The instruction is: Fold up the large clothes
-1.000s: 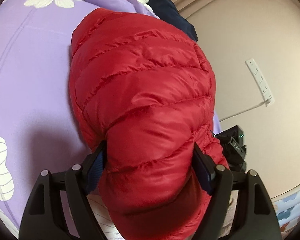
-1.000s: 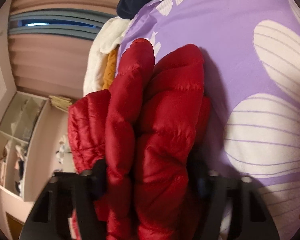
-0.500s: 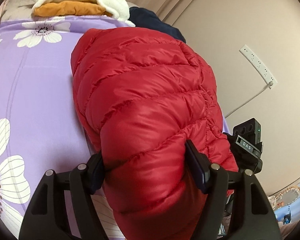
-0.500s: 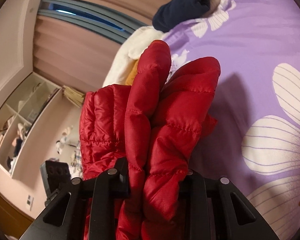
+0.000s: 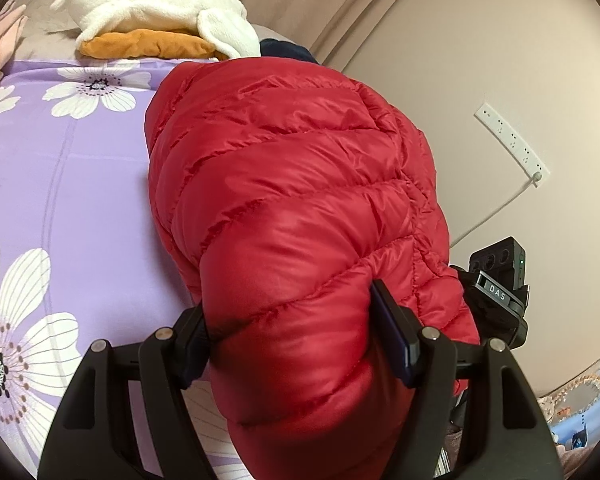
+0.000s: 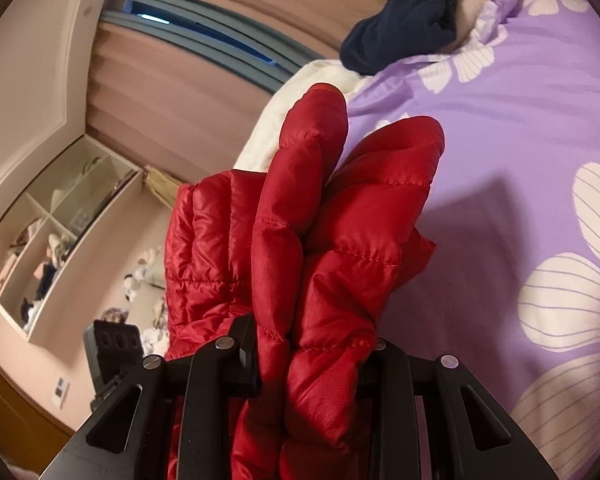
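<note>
A red quilted down jacket (image 5: 292, 184) is bunched in a thick fold and held up over a purple bedsheet with white flowers (image 5: 60, 184). My left gripper (image 5: 292, 340) is shut on one puffy end of it. My right gripper (image 6: 312, 360) is shut on several folded layers of the same jacket (image 6: 340, 208), which stand up in front of the lens. The right gripper's body (image 5: 500, 292) shows in the left wrist view behind the jacket. The jacket's underside is hidden.
A white fleece (image 5: 156, 8) on an orange garment (image 5: 148, 46) lies at the bed's far end, with a navy garment (image 6: 404, 20) near it. A wall with a power strip (image 5: 512, 140) runs on the right. Shelves (image 6: 52, 232) and curtains (image 6: 204, 92) stand beyond the bed.
Both grippers have risen and tilted up with the jacket in them, so it hangs higher over the sheet. More of the room and the far clothes pile shows now.
</note>
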`<state>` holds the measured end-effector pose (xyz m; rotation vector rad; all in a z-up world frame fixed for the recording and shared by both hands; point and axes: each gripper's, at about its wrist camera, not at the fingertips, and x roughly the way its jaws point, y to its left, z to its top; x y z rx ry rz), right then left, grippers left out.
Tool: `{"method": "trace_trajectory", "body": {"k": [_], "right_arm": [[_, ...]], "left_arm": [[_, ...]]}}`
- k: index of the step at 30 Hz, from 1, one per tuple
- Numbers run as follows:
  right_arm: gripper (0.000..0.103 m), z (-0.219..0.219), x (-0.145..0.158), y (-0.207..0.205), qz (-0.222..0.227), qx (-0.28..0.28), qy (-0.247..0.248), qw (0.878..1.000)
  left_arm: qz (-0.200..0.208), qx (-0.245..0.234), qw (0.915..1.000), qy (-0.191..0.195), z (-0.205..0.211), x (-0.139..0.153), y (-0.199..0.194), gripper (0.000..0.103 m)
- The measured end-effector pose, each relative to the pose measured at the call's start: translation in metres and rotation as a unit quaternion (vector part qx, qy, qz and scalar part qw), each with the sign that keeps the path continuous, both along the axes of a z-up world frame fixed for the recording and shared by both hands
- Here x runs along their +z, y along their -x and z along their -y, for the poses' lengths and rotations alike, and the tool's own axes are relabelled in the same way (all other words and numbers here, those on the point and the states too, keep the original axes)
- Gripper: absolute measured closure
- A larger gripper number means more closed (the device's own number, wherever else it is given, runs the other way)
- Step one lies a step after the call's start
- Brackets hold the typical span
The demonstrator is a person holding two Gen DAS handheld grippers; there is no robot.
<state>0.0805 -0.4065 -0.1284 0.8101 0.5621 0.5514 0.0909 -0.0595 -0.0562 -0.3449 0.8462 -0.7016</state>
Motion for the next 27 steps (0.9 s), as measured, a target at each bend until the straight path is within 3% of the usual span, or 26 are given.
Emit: {"method": "trace_trajectory", "body": {"k": [27], "right_arm": [[0.073,-0.044,0.015,-0.058,0.005,0.062,0.033,0.997]], "left_arm": [[0.000,0.063,0.9979,0.017,-0.061,0.010,0.016,0.032]]}}
